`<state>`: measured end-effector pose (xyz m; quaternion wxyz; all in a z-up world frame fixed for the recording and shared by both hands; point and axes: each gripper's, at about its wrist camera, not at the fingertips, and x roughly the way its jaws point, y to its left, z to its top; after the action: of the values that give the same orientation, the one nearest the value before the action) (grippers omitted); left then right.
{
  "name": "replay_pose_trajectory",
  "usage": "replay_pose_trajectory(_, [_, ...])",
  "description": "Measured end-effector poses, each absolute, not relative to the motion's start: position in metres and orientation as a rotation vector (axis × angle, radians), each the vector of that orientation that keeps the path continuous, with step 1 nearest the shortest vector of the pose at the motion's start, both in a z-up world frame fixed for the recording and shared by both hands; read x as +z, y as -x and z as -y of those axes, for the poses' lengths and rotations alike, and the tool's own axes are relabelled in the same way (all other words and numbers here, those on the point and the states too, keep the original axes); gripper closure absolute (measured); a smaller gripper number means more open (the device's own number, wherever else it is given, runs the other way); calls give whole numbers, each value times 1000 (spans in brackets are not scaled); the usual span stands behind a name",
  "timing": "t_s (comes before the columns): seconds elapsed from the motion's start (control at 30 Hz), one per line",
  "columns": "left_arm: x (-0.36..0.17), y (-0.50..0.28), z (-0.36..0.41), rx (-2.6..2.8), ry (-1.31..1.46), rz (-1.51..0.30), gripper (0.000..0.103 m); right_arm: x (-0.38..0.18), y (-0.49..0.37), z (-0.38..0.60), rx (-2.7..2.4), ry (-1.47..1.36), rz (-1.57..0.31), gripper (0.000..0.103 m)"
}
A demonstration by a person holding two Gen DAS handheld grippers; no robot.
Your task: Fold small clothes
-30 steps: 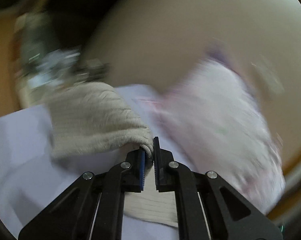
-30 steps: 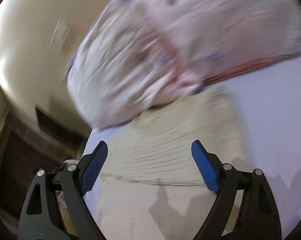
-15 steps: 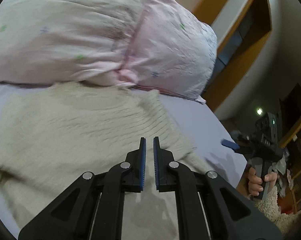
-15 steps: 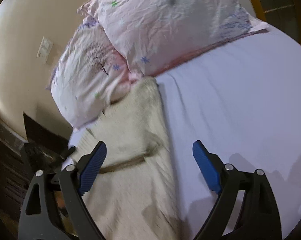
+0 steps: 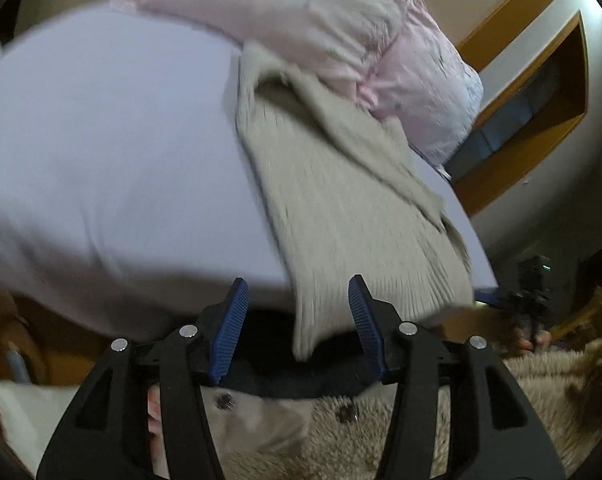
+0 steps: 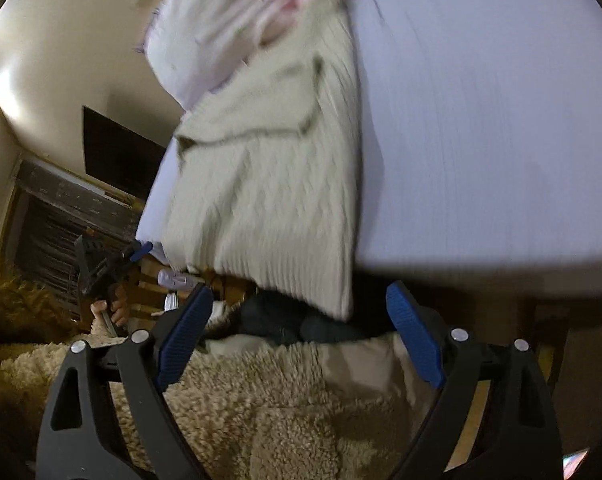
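A cream knitted sweater (image 5: 341, 200) lies on the pale lilac bed sheet (image 5: 101, 140), a sleeve folded across its body and its ribbed hem hanging over the bed's near edge. It also shows in the right wrist view (image 6: 277, 184). My left gripper (image 5: 297, 320) is open and empty, held back from the bed just below the hanging hem. My right gripper (image 6: 301, 332) is open and empty, also off the bed below the hem. Each gripper appears small in the other's view: the right gripper (image 5: 529, 300) and the left gripper (image 6: 101, 264).
Two pink pillows (image 5: 381, 48) lie at the head of the bed against the sweater's top. A shaggy cream rug or garment (image 6: 269, 400) is below the grippers. A wooden frame (image 5: 541, 100) stands on the wall beyond the bed, and dark furniture (image 6: 113, 160) stands beside it.
My left gripper let go of the sweater and opened. Both grippers pulled back from the bed to beyond its near edge. The sweater now lies with its sleeve folded in.
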<state>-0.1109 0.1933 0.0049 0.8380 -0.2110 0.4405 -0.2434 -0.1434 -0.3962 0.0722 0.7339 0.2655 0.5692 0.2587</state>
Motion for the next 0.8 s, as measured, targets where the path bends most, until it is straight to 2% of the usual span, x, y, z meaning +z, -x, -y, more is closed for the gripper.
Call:
replay_pose_trajectory(0.07, [-15,109,-186,-539,471,-952,48,57,141,395,571,-655,-1274,16])
replay_pose_trajectory(0.13, [-28,104,-180,-572,524,-956,48,41,136,394,596,-746,-1275,26])
replay_pose_trajectory(0.17, [-34,100,-176,-591,557,-953,48,35,134,393,608,-777,-1272,35])
replay_pose_trajectory(0.2, [-38,97,-170,-606,581,-951,48,26,132,390,632,-815,-1276,50])
replay_pose_trajectory(0.23, [-41,96,-166,-616,593,-952,48,22,128,386,643,-829,-1284,59])
replay_pose_trajectory(0.27, [-44,94,-159,-625,596,-962,48,15,129,382,657,-840,-1296,72])
replay_pose_trajectory(0.3, [-46,94,-155,-629,590,-967,51,12,129,380,662,-849,-1296,81])
replay_pose_trajectory(0.33, [-47,95,-151,-634,587,-969,64,12,129,379,665,-853,-1290,86])
replay_pose_trajectory(0.37, [-48,95,-148,-645,591,-972,72,13,129,379,672,-860,-1272,91])
replay_pose_trajectory(0.43, [-48,97,-148,-667,625,-967,95,22,130,381,682,-852,-1227,93])
replay_pose_trajectory(0.57, [-28,97,-152,-693,642,-911,97,65,122,388,700,-810,-1070,94])
replay_pose_trajectory(0.67, [16,86,-158,-710,606,-798,97,111,102,393,713,-766,-890,94])
replay_pose_trajectory(0.8, [81,26,-167,-608,579,-631,97,160,47,397,694,-751,-691,94])
